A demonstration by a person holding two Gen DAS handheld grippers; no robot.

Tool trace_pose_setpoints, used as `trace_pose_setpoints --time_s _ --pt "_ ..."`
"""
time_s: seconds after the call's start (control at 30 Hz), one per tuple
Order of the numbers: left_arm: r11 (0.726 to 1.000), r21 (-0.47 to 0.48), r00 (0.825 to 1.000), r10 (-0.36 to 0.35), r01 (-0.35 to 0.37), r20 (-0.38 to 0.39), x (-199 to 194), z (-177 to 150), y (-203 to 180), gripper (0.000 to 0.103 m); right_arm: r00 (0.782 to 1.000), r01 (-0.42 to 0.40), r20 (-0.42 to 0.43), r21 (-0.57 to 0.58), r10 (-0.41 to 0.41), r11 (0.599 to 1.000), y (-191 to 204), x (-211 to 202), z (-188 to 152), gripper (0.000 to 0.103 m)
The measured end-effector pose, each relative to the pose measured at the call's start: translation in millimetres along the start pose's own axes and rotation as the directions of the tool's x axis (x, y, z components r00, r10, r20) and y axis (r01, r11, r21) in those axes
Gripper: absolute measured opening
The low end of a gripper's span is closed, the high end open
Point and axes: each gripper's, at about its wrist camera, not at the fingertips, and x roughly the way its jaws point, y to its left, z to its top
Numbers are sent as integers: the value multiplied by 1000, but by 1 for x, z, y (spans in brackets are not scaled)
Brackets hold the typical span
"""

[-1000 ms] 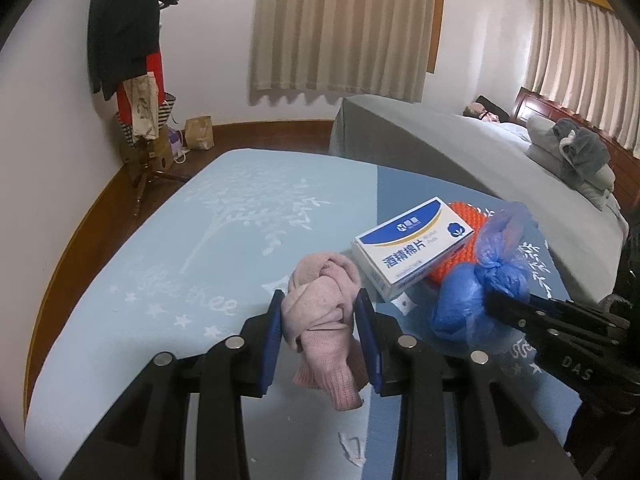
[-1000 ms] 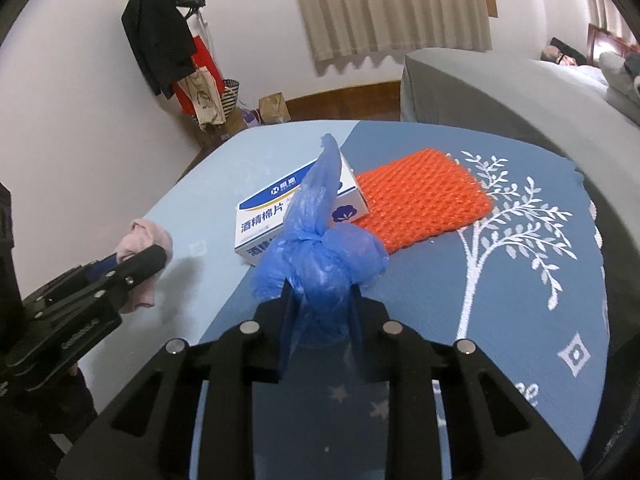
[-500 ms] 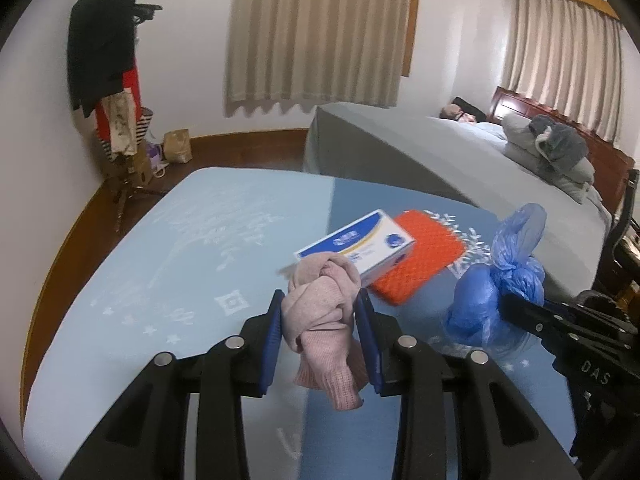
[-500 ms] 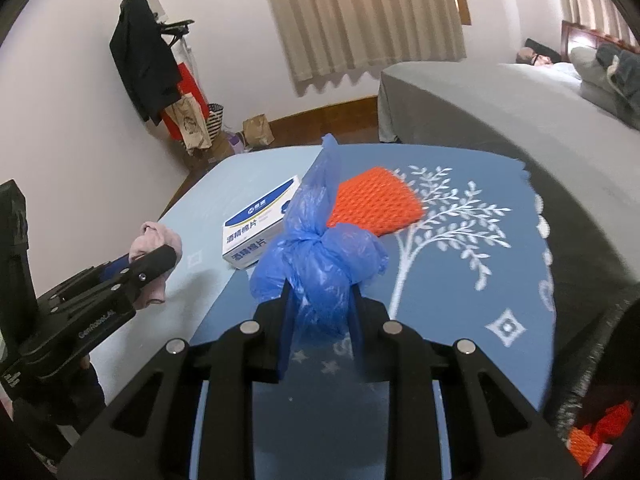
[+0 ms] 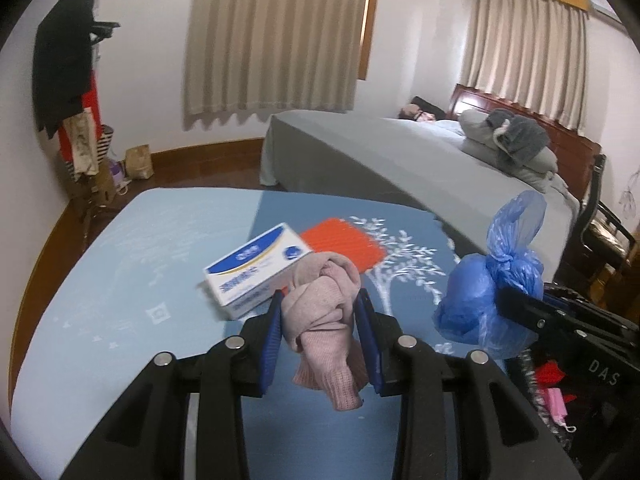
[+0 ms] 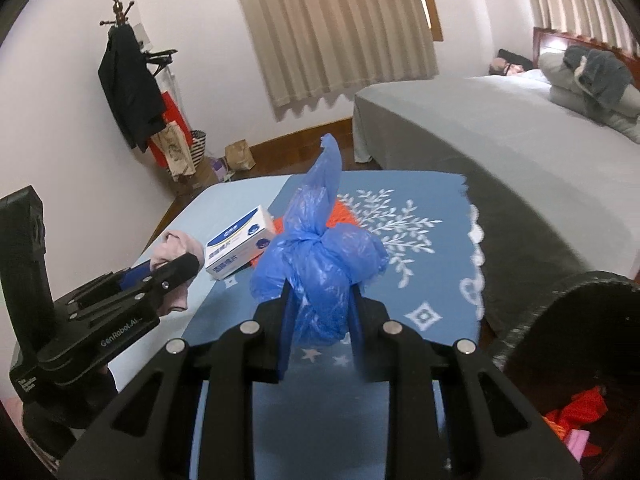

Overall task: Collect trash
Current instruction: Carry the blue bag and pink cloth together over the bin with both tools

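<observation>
My left gripper (image 5: 320, 320) is shut on a knotted pink knit cloth (image 5: 324, 312), held above the blue-covered table (image 5: 120, 280). In the right wrist view that same left gripper (image 6: 176, 272) shows at the left with the pink cloth (image 6: 176, 246) in it. My right gripper (image 6: 320, 304) is shut on a tied blue plastic bag (image 6: 320, 264), also seen at the right of the left wrist view as the blue bag (image 5: 480, 296). A black bin (image 6: 576, 320) with red and pink scraps inside stands at the lower right.
A white and blue box (image 5: 256, 272) and an orange mesh pad (image 5: 344, 240) lie on the table. A grey bed (image 5: 400, 152) stands behind it, with a person lying at its far end. A coat stand (image 6: 128, 92) and bags are by the left wall.
Both grippers have lifted and drawn back to the right with their loads. The box and orange pad now look farther away, and the bin has come into view.
</observation>
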Motion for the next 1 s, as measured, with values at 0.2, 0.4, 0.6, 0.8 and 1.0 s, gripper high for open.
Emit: trace_pose_setpoints --time_s 0.2,0.4,0.6,0.8,1.0 --pt "999 29 999 -42 42 12 -4 4 -27 35 999 37 22 19 -38 999 -18 -23 -4 23" --pt "995 60 997 -81 80 19 -10 7 -52 35 996 71 45 36 -73 997 -35 -47 -6 23" --pt "989 90 993 -118 115 25 -13 9 -78 35 992 101 65 52 -104 994 -50 -68 -9 23" --pt "981 123 988 -151 147 26 -19 8 -99 35 988 125 87 66 -131 990 -60 -88 -13 23" --pt "972 153 982 -184 178 29 -27 8 -118 35 981 154 106 86 -163 984 -71 -107 -17 23"
